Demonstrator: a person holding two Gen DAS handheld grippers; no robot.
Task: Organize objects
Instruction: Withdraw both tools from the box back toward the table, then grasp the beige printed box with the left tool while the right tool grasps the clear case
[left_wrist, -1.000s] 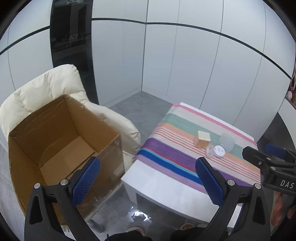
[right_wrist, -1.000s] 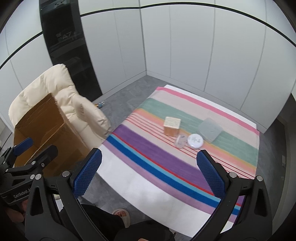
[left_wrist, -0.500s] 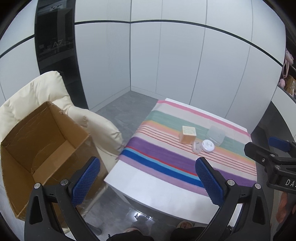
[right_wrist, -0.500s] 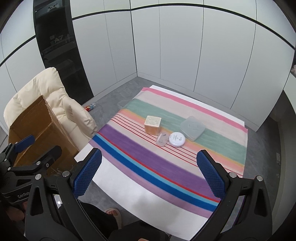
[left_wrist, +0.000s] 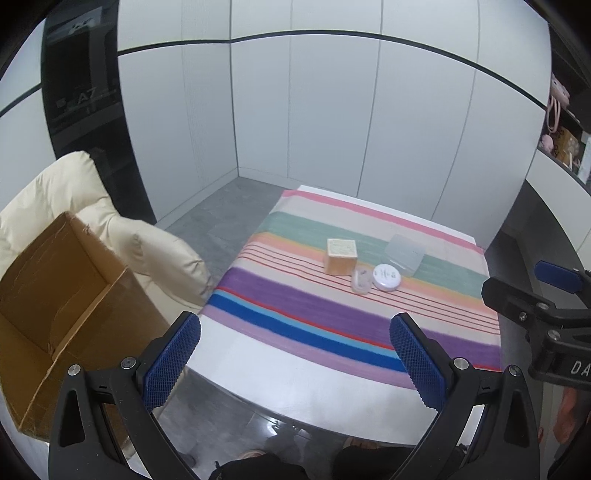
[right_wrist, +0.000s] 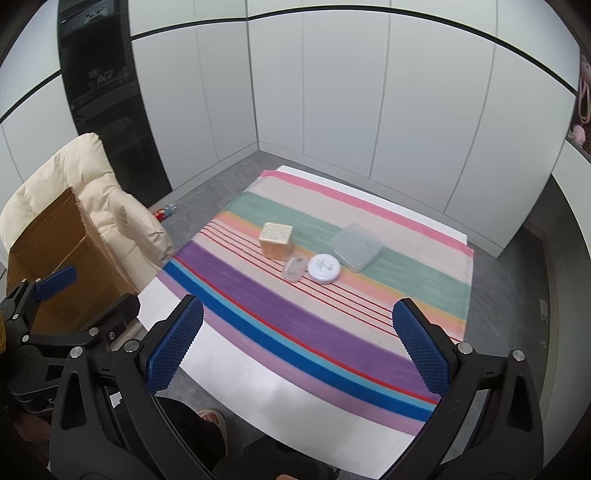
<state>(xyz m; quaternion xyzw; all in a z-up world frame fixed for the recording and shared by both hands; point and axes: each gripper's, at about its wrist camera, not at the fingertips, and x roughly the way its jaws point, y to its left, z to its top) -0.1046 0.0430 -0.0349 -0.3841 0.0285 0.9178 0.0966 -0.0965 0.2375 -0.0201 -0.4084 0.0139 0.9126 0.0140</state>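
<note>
On a striped cloth (left_wrist: 332, 310) (right_wrist: 332, 325) over a white table sit a small tan box (left_wrist: 340, 255) (right_wrist: 275, 239), a clear small container (left_wrist: 361, 281) (right_wrist: 294, 268), a round white tin (left_wrist: 386, 277) (right_wrist: 324, 268) and a flat translucent case (left_wrist: 405, 254) (right_wrist: 355, 246). My left gripper (left_wrist: 293, 360) hovers open over the table's near edge, nothing between its fingers. My right gripper (right_wrist: 297, 349) is open too, above the cloth's near stripes, well short of the objects. An open cardboard box (left_wrist: 55, 310) (right_wrist: 59, 266) rests on a cream armchair (left_wrist: 155, 251) (right_wrist: 110, 206) at the left.
White panelled walls enclose the room, with a black shelf column (left_wrist: 92, 122) at back left. A small bottle (right_wrist: 166, 211) lies on the grey floor beside the armchair. Shelves with pink items (left_wrist: 557, 122) stand at right. A person's foot (right_wrist: 210, 419) shows below the table edge.
Both views have swung right and tilted up, away from the cardboard box toward the table. The objects on the cloth have not moved. Both grippers stay open.
</note>
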